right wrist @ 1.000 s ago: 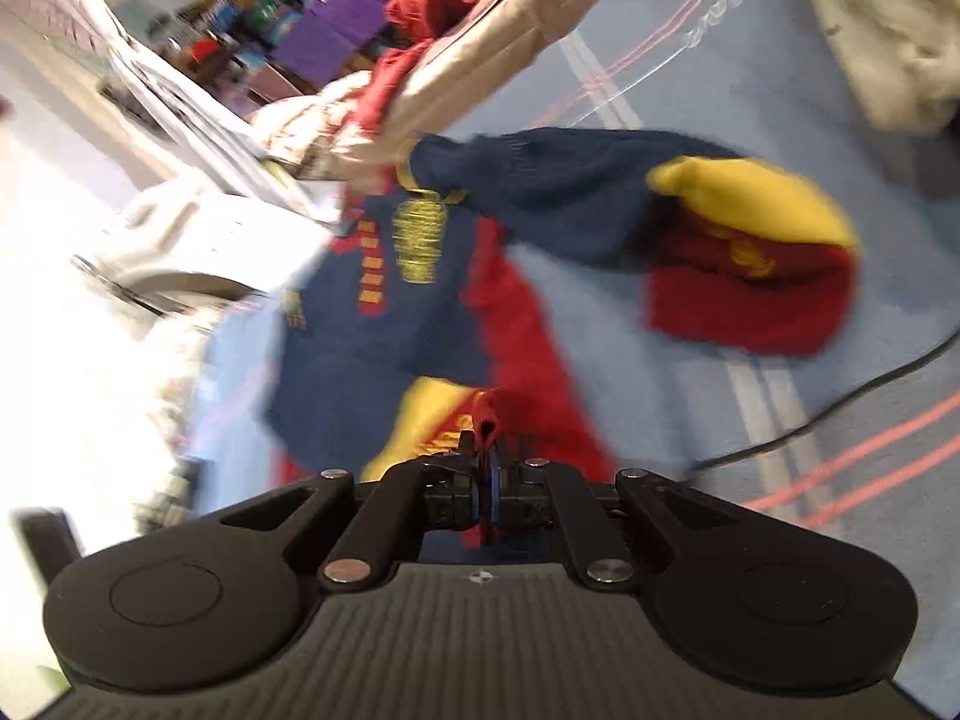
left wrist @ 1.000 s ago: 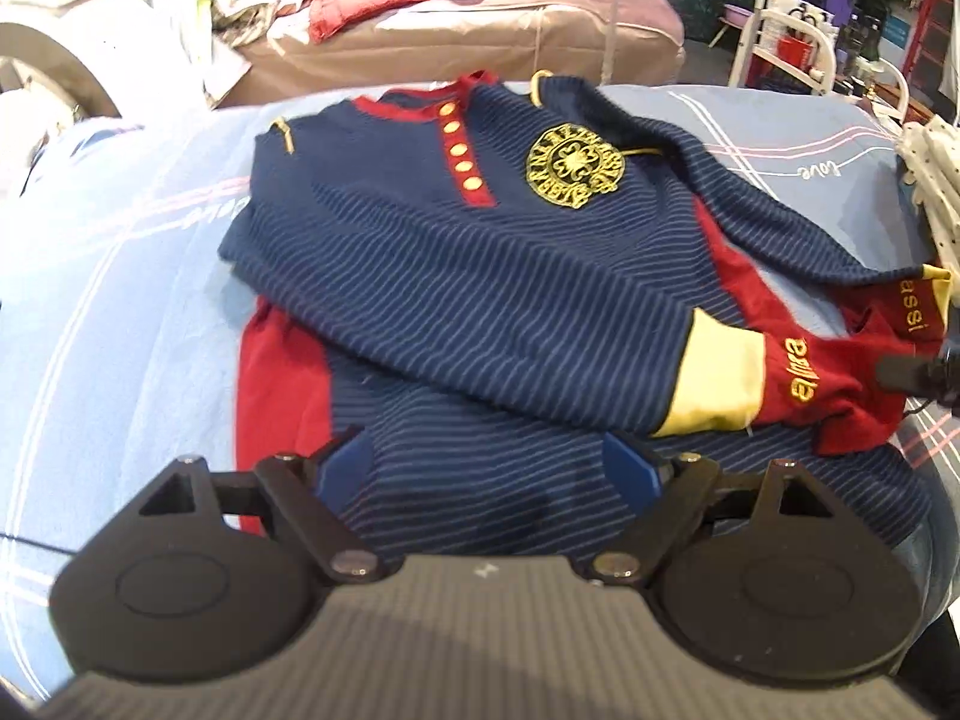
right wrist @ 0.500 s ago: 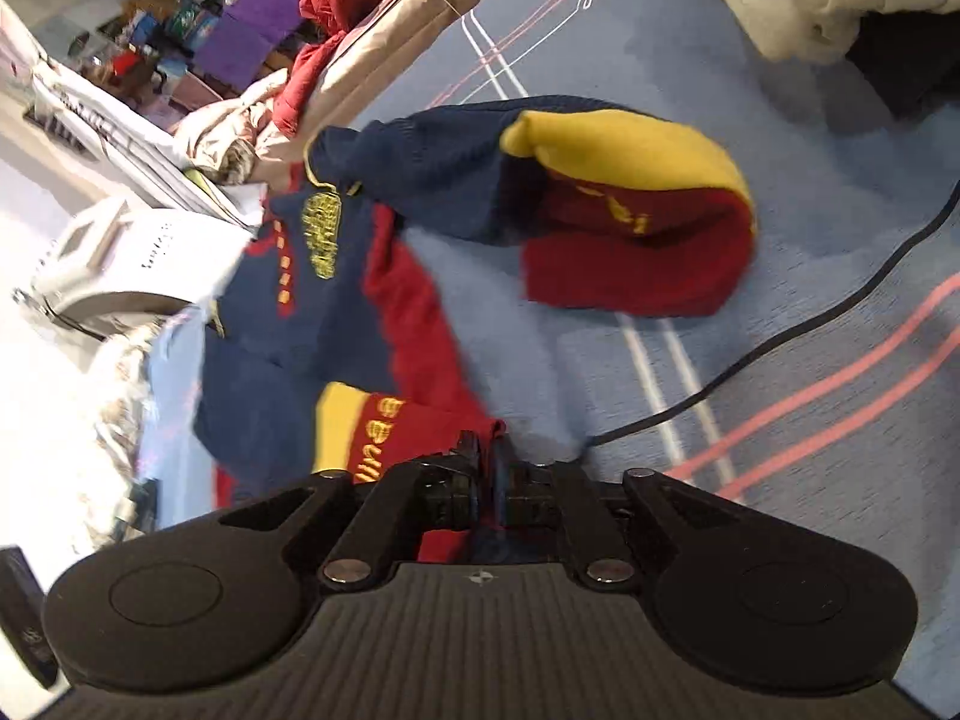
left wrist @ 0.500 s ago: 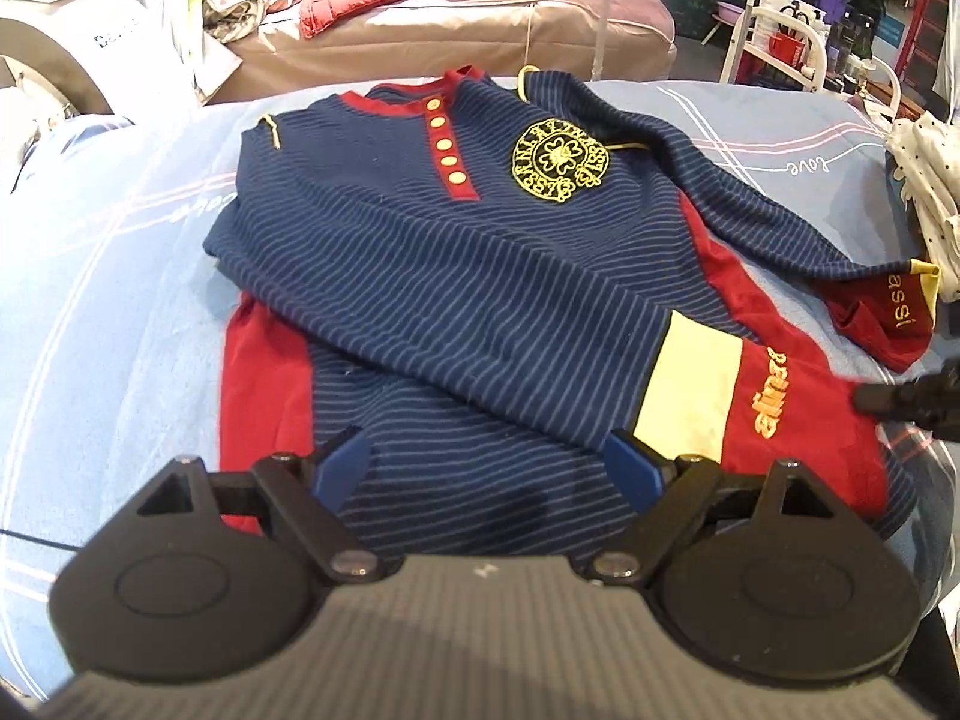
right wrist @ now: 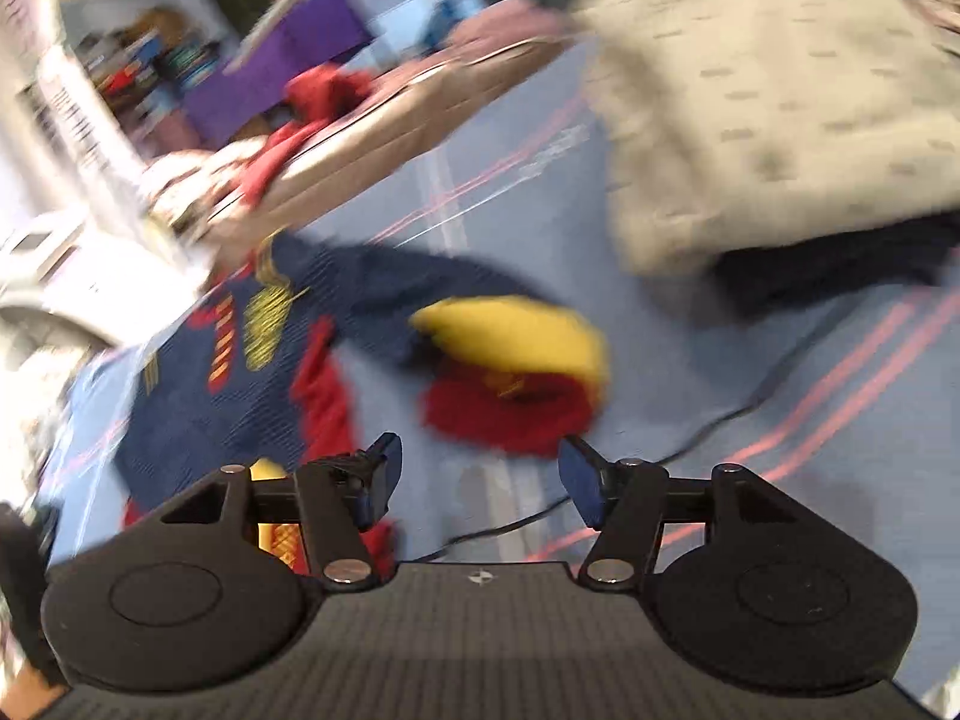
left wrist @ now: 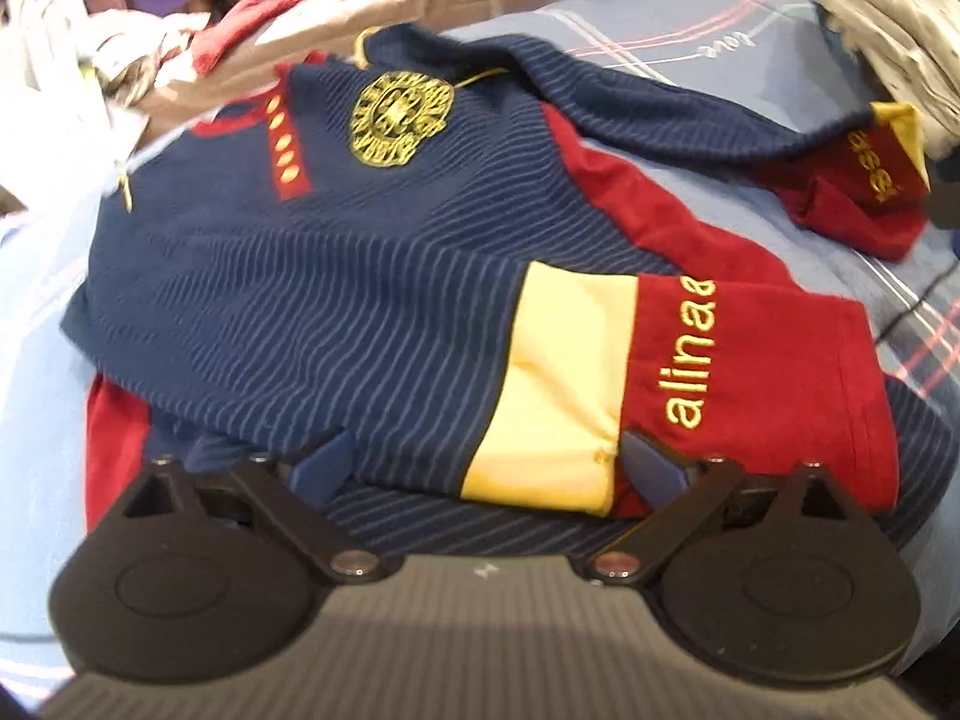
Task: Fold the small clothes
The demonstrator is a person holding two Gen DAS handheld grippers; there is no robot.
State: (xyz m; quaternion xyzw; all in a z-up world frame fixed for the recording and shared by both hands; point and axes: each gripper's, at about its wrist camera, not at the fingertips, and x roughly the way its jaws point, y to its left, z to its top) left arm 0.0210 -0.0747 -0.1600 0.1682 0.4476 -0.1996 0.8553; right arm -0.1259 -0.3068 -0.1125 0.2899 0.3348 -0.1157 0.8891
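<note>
Left wrist view: we hold our left gripper spread wide, its jaws having just been opening, low over the navy striped top on the blue bedsheet. One sleeve lies folded across the body; its yellow band sits between the pads, ungripped.

Right wrist view, blurred: our right gripper has just been opening and holds nothing. The other cuff lies at twelve o'clock, the top at ten.
</note>
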